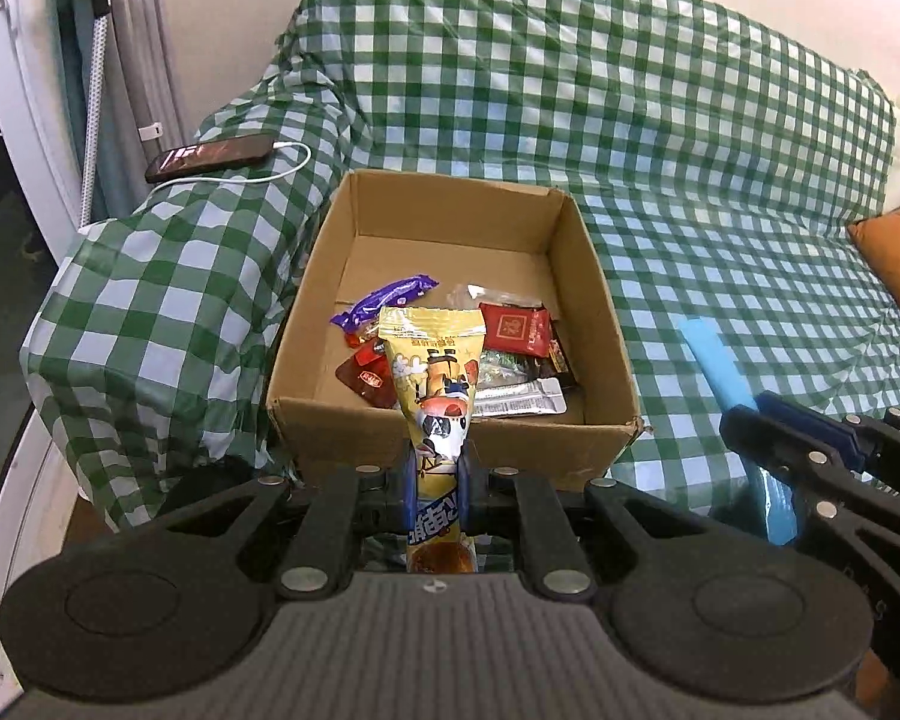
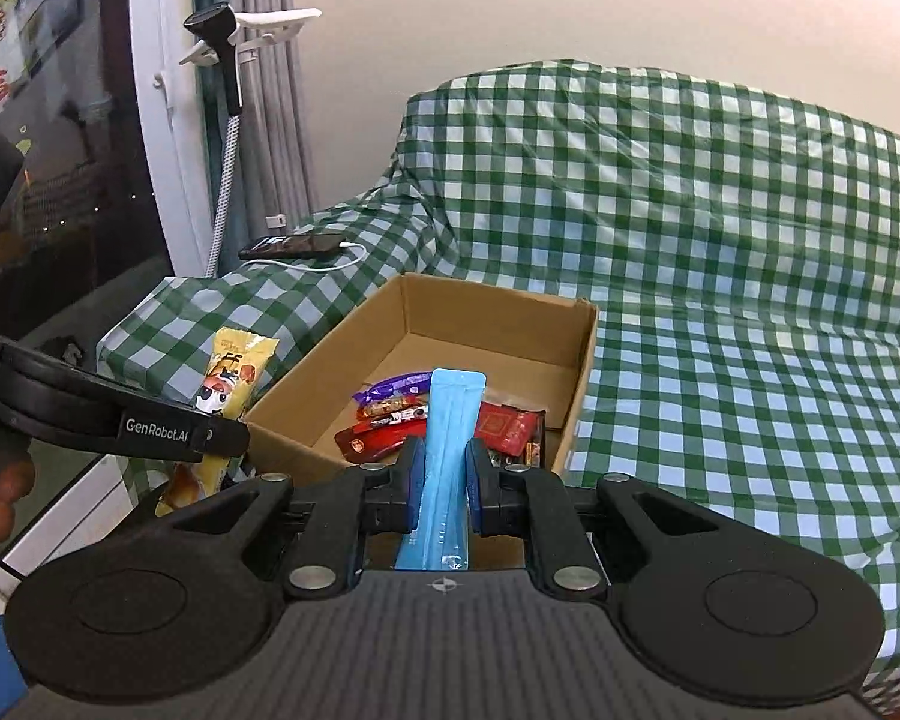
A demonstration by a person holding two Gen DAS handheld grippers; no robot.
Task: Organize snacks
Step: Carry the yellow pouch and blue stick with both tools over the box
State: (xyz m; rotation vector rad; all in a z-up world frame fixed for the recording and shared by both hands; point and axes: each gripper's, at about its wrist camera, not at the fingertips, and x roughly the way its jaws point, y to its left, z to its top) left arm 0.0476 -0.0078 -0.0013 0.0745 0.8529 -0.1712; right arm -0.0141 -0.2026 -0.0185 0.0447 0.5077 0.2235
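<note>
An open cardboard box (image 1: 606,354) (image 2: 579,360) sits on a green-checked cover and holds several wrapped snacks, among them a purple packet (image 1: 390,297) (image 2: 393,385) and a red packet (image 1: 519,330) (image 2: 510,427). My left gripper (image 1: 439,483) is shut on a yellow snack packet (image 1: 435,378) (image 2: 234,381), which stands up just before the box's near wall. My right gripper (image 2: 444,471) is shut on a light blue stick packet (image 2: 450,426) (image 1: 714,363), to the right of the left one, at the box's near edge.
A phone (image 1: 210,157) (image 2: 291,246) on a white charging cable lies on the covered armrest left of the box. The checked cover (image 1: 690,210) drapes the sofa back and seat. An orange cushion (image 1: 897,264) lies at the right. A window and curtain stand at the left.
</note>
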